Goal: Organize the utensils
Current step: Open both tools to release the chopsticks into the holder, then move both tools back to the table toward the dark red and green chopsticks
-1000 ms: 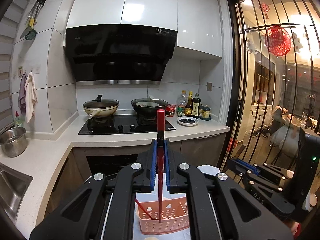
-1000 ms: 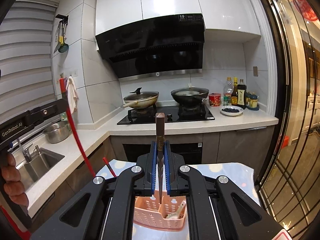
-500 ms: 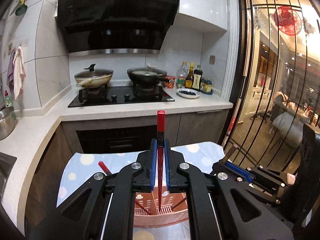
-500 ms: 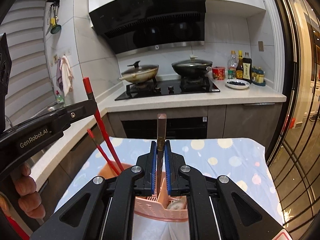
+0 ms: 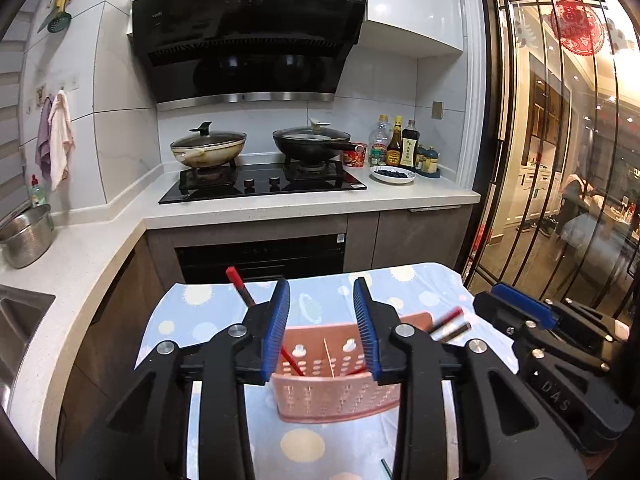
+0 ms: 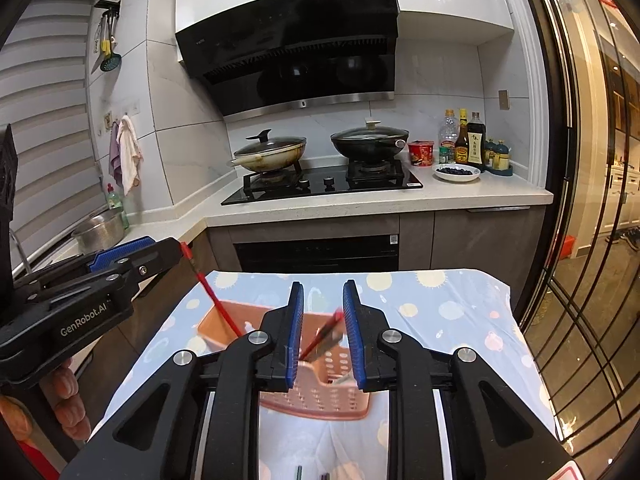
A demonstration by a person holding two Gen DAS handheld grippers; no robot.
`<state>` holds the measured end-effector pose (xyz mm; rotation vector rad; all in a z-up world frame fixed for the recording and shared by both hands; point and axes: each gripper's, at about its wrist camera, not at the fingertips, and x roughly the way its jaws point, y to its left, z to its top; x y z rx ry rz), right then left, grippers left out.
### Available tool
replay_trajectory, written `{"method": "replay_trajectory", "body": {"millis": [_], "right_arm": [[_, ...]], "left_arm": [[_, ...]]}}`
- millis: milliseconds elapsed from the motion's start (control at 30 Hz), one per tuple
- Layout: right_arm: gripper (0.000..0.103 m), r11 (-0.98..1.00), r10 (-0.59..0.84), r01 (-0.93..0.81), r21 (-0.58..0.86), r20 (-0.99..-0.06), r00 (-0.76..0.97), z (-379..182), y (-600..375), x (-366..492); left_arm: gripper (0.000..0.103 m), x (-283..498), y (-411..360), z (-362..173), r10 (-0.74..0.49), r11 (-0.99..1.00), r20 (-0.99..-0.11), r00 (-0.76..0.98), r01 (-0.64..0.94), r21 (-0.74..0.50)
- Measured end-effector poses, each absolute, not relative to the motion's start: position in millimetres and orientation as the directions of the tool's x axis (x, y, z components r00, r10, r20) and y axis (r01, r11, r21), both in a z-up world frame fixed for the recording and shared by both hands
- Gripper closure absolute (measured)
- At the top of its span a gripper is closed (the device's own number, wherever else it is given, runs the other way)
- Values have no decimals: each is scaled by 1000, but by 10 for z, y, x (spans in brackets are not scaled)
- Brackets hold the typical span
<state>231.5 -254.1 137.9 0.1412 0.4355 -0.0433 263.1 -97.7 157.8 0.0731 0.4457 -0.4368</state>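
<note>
Left wrist view: the left gripper (image 5: pixel 322 330) gapes wide, empty, above the pink basket (image 5: pixel 336 380) at lower centre, where red chopsticks (image 5: pixel 240 286) lean, presumably so they stay upright and sorted. The right gripper (image 6: pixel 322 332) is likewise spread, holding nothing (its neighbour reads "GenRobot.AI"). The range hood (image 6: pixel 292 36) shows "19".

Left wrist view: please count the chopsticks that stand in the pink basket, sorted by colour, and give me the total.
Red chopsticks: 2, one leaning at the left end, one at the right end
Brown chopstick: 1, beside the right red one
Total: 3, all in the pink basket
</note>
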Motion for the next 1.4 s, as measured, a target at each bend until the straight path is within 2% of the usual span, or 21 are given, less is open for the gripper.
{"method": "replay_trajectory", "body": {"millis": [167,400,733,1000,1400], "right_arm": [[80,990,-25,81,116,-420,907,1333,-2488,1947],[76,991,-43,99,95,-470,882,1067,-2423,1392],[76,990,-77,134,45,-625,777,278,-2302,750],[76,986,-39,147,85,-728,685,-288,-2277,411],[76,983,-32,161,93,-770,638,-593,-2267,227]], "left_arm": [[69,2385,-865,1490,-385,907,-448,807,421,-20],[69,1986,-615,1144,-371,912,-510,776,407,-44],[68,1463,-351,415,-328,919,-654,681,392,-53],[68,1082,-237,-147,-281,919,-750,599,393,-30],[68,780,-192,-441,-274,908,-802,530,417,-35]]}}
